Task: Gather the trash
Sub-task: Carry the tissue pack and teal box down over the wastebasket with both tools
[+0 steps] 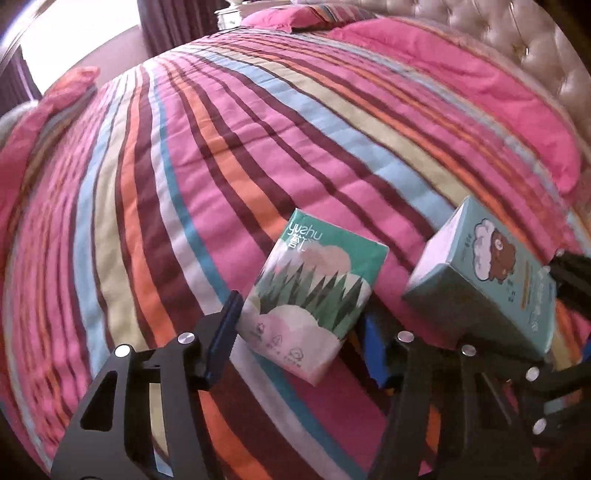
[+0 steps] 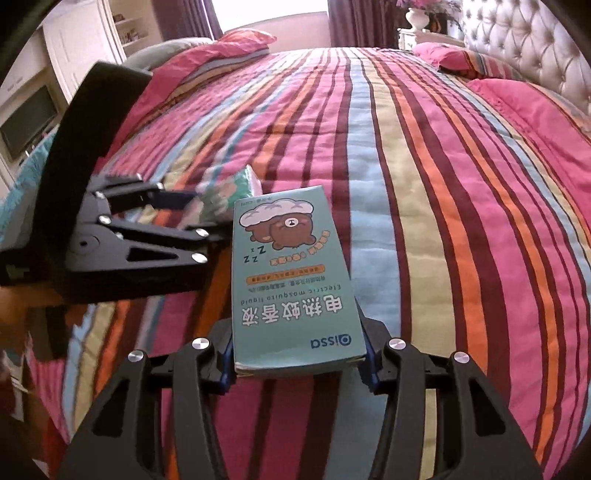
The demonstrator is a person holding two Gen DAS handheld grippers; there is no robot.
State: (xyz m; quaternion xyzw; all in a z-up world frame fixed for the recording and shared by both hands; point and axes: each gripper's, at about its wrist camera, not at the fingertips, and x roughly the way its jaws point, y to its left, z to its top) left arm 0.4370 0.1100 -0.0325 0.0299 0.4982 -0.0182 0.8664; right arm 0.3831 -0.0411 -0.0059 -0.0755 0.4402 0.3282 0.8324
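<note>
A green and white tissue pack (image 1: 314,295) with a forest print is held between the fingers of my left gripper (image 1: 299,332), above the striped bedspread (image 1: 221,166). My right gripper (image 2: 295,365) is shut on a teal mosquito-liquid box (image 2: 291,280) with a bear picture. The same box shows in the left wrist view (image 1: 487,280), just right of the tissue pack. In the right wrist view my left gripper (image 2: 199,206) reaches in from the left, with the tissue pack (image 2: 229,192) at its tips.
The striped bedspread (image 2: 424,184) covers a large bed. Pink pillows (image 2: 458,59) lie by a tufted headboard (image 2: 524,48) at the far right. A white cabinet (image 2: 55,74) stands on the left and a window (image 2: 273,14) at the back.
</note>
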